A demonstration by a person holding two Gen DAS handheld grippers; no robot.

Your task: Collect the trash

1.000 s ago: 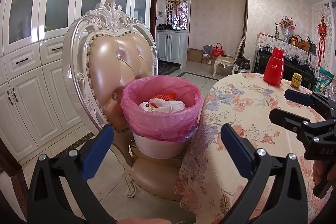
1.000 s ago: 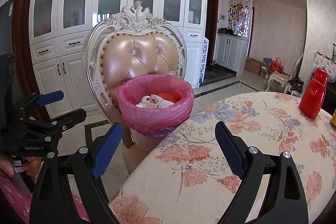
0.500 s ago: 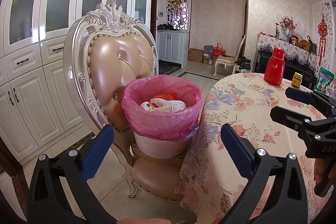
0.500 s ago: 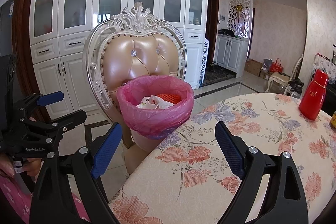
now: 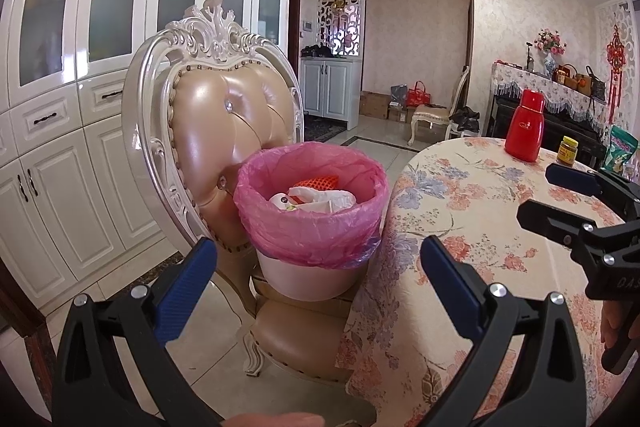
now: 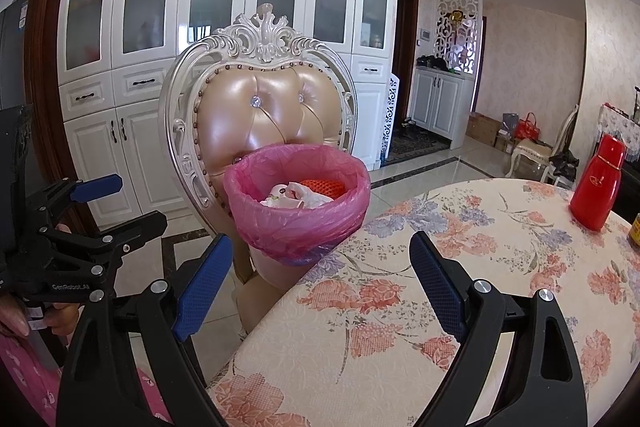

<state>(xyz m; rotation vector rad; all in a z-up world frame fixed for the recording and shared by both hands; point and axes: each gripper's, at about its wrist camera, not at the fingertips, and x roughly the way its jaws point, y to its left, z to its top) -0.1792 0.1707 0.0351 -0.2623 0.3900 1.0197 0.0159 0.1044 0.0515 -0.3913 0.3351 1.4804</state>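
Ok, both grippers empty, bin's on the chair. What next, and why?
Probably pan right to look for more trash: both the left gripper and right gripper are open, the bin already holds trash, and the near tablecloth shows none.

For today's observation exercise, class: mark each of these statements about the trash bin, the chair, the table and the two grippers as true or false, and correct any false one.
1. The trash bin stands on the seat of the chair. True.
2. The bin's liner is blue. False: it is pink.
3. The left gripper holds a piece of trash. False: its fingers are spread with nothing between them.
4. A red bottle stands on the floral table. True.
5. The bin is empty. False: white and orange trash lies inside.
6. The right gripper is open. True.
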